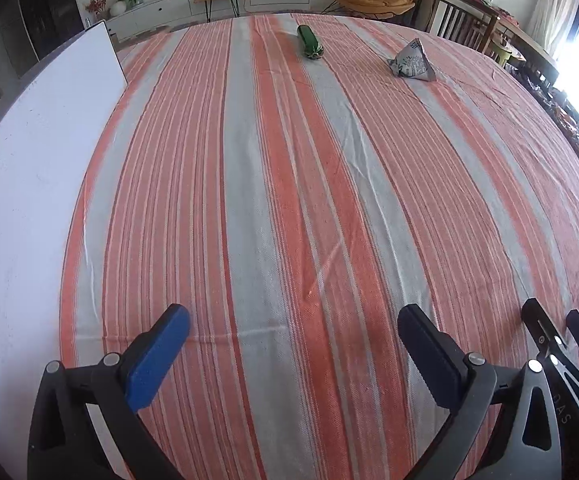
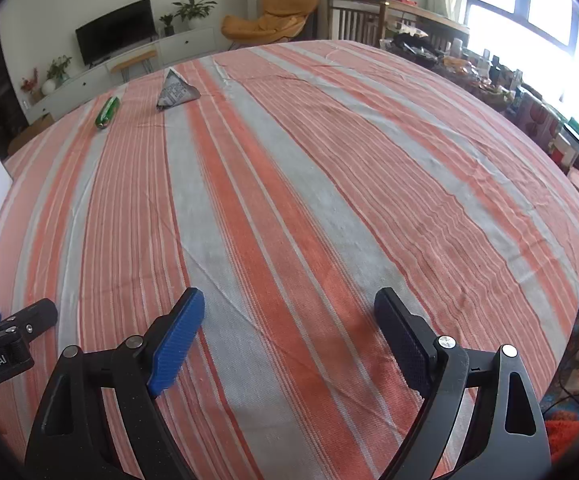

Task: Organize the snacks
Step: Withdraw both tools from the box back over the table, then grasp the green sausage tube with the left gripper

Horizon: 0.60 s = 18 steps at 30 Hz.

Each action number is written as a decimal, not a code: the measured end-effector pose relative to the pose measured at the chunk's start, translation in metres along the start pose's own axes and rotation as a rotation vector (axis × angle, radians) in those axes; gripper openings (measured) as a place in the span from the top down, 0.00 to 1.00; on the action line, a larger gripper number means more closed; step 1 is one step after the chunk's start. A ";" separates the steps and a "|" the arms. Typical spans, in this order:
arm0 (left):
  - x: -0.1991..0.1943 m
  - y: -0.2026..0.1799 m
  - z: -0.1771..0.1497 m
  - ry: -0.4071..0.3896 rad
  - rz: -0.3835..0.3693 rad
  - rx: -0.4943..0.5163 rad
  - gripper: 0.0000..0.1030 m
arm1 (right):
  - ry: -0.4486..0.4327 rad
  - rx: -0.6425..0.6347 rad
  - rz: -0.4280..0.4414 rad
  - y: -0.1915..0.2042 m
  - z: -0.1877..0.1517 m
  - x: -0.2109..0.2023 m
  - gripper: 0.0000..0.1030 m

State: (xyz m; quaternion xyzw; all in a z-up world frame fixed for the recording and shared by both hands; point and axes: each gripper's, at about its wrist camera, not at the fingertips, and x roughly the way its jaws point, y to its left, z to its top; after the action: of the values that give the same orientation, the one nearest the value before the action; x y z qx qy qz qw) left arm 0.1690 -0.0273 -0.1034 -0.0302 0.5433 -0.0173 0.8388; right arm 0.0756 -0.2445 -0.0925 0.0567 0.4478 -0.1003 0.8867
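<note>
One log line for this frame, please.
left hand-held gripper: open, empty | right hand-held gripper: open, empty | green snack packet and grey pyramid packet: far side of striped tablecloth, untouched

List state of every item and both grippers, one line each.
green snack packet: lying on its side on the cloth, far end, untouched.
grey pyramid packet: sitting on its base, point up, apart from the green one.
white board: lying flat at the cloth's left edge.
striped tablecloth: spread flat, lightly creased.
left gripper: open, holding nothing.
right gripper: open, holding nothing.
</note>
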 end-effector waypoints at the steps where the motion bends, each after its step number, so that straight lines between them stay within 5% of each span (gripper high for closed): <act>1: -0.006 0.002 0.008 -0.003 -0.022 -0.015 0.01 | 0.000 0.000 0.000 0.000 0.000 0.000 0.13; 9: -0.024 0.042 0.100 -0.070 -0.098 -0.194 0.01 | -0.003 0.003 -0.005 0.000 -0.001 -0.001 0.13; 18: 0.047 -0.010 0.212 -0.095 -0.039 -0.005 0.23 | -0.001 -0.003 -0.004 0.001 -0.001 -0.001 0.10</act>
State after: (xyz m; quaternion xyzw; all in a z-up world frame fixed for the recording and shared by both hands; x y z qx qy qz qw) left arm 0.3820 -0.0334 -0.0589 -0.0434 0.5022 -0.0309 0.8631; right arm 0.0740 -0.2434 -0.0919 0.0546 0.4476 -0.1014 0.8868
